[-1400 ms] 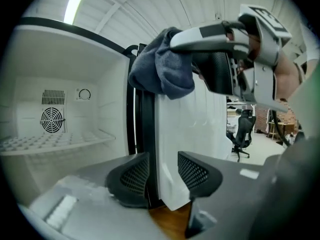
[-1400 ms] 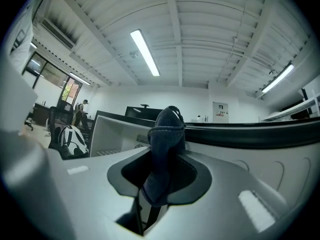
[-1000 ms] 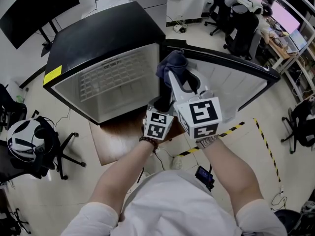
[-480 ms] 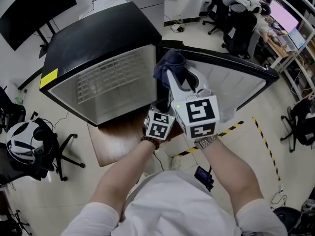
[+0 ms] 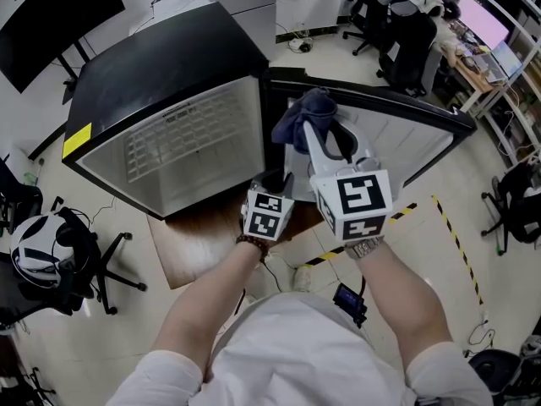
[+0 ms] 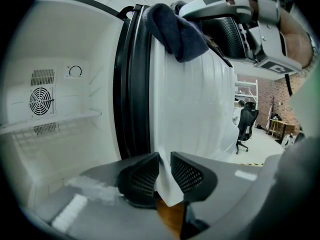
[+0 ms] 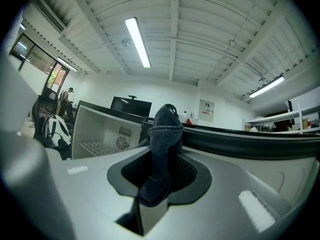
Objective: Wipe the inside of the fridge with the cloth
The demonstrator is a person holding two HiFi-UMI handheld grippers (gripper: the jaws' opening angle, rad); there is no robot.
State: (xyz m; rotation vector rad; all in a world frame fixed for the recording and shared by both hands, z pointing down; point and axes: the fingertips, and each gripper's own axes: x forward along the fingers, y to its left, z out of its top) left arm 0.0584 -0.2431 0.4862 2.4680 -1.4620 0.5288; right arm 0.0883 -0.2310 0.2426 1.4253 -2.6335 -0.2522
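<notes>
The black mini fridge (image 5: 161, 66) stands open, its white inside (image 6: 60, 119) bare except for a wire shelf. Its door (image 5: 406, 146) swings out to the right. My left gripper (image 5: 272, 180) sits at the door's lower near edge. Its jaws have just been closing, and the pads now press on the door's white edge (image 6: 165, 184) from both sides. My right gripper (image 5: 325, 142) is above the door, shut on a dark blue cloth (image 5: 303, 112) that bunches out past its fingertips. In the right gripper view the cloth (image 7: 165, 134) stands up between the pads (image 7: 186, 171).
A brown board (image 5: 203, 244) lies under the fridge. Yellow-black tape (image 5: 397, 218) runs across the floor on the right. A chair with a white helmet (image 5: 38, 256) is at the left, a monitor (image 5: 51, 15) behind the fridge, office chairs and desks (image 5: 414, 49) beyond the door.
My right gripper has shifted a little to the right with the cloth. My left gripper stays at the door's edge.
</notes>
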